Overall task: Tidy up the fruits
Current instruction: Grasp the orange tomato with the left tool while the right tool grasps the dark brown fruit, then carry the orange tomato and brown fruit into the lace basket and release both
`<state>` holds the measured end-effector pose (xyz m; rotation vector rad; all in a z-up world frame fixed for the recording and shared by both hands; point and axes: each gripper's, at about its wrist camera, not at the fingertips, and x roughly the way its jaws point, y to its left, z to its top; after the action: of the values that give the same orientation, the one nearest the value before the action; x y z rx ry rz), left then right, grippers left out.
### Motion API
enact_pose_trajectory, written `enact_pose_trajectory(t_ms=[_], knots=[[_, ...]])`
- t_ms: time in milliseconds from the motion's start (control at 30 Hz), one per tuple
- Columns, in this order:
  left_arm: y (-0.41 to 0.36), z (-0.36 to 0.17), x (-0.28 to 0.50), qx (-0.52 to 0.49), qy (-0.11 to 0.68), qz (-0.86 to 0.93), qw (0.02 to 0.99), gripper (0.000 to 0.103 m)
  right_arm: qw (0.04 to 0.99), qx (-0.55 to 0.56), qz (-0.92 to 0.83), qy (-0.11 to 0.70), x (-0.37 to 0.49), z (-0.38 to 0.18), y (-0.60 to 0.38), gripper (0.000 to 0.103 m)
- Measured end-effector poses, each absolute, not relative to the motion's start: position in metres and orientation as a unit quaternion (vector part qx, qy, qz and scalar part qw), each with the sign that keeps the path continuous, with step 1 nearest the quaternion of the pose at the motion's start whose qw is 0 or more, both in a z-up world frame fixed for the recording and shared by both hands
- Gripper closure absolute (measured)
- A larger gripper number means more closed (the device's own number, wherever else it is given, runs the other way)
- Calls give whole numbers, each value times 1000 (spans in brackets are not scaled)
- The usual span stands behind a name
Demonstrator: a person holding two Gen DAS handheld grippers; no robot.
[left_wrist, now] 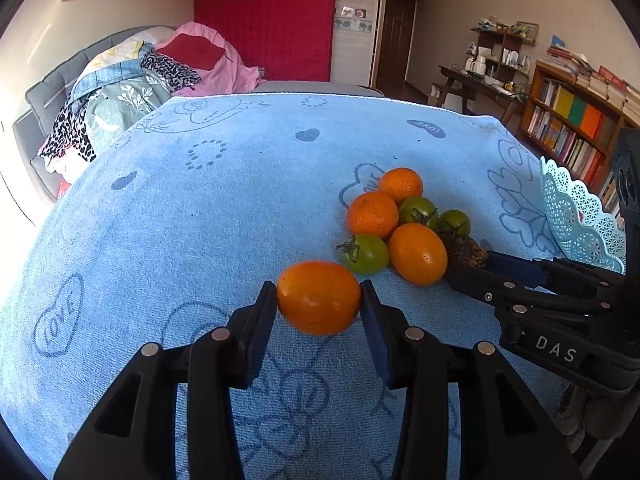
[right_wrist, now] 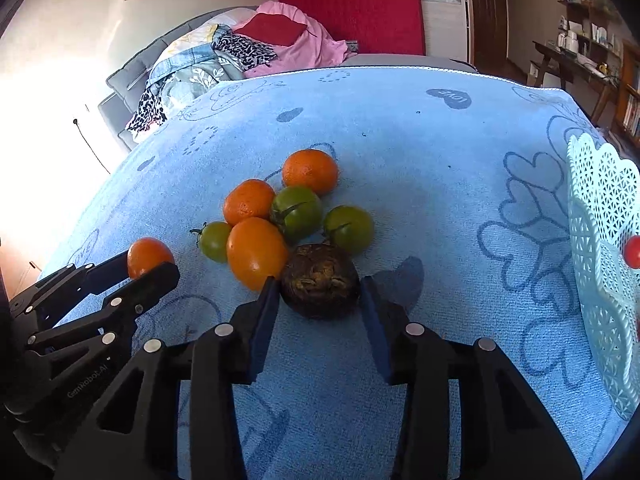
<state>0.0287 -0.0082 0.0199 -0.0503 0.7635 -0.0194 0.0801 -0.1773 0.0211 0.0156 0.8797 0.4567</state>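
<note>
- Here, the left gripper (left_wrist: 319, 304) pinches an orange tomato (left_wrist: 319, 297) between its two pads, one finger pressed on each side; the fruit sits clear of the pile, just left of it.
- In the right wrist view the same left gripper (right_wrist: 150, 266) comes in from the left edge with that orange tomato (right_wrist: 149, 256) caught at its tip.
- The right gripper (right_wrist: 320, 298) has its jaws around a dark brown, rough-skinned fruit (right_wrist: 320, 280); the left pad touches it, while a sliver of cloth seems to show at the right pad, so a firm pinch cannot be confirmed.
- This brown fruit rests on the blue towel (right_wrist: 420, 184) at the near edge of the pile, touching a large orange tomato (right_wrist: 256, 252).
- Behind it lie three green tomatoes: a small one (right_wrist: 216, 240) at the left, one in the middle (right_wrist: 298, 210), and one at the right (right_wrist: 349, 229).
- Two mandarins (right_wrist: 248, 202) (right_wrist: 310, 171) sit at the far side of the pile, touching the middle green tomato.
- A pale lattice basket (right_wrist: 600, 240) stands at the towel's right edge, well apart from the pile, with a small red fruit (right_wrist: 633, 252) showing inside it.
- From the left wrist view, the right gripper (left_wrist: 472, 262) reaches in from the right toward the pile, the basket (left_wrist: 576, 216) behind it.
</note>
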Motion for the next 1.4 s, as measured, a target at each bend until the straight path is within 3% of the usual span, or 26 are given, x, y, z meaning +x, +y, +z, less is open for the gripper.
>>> enact_pose_trajectory(t_ms=[667, 733, 833, 900, 967, 1400], knots=[[-6, 20, 28, -28, 373, -10, 927, 60, 880, 2, 197, 432, 68, 22, -180, 59], [-6, 20, 28, -28, 373, -10, 927, 60, 881, 2, 196, 430, 71, 21, -178, 52], [-5, 21, 27, -28, 372, -10, 928, 60, 882, -4, 196, 429, 73, 15, -172, 52], [-5, 21, 27, -29, 372, -10, 928, 60, 886, -15, 192, 422, 71, 15, -169, 52], [-4, 21, 28, -30, 372, -10, 928, 60, 889, -21, 186, 418, 70, 15, -167, 60], [-2, 27, 25, -36, 356, 3, 934, 60, 910, 23, 182, 372, 45, 42, -185, 60]])
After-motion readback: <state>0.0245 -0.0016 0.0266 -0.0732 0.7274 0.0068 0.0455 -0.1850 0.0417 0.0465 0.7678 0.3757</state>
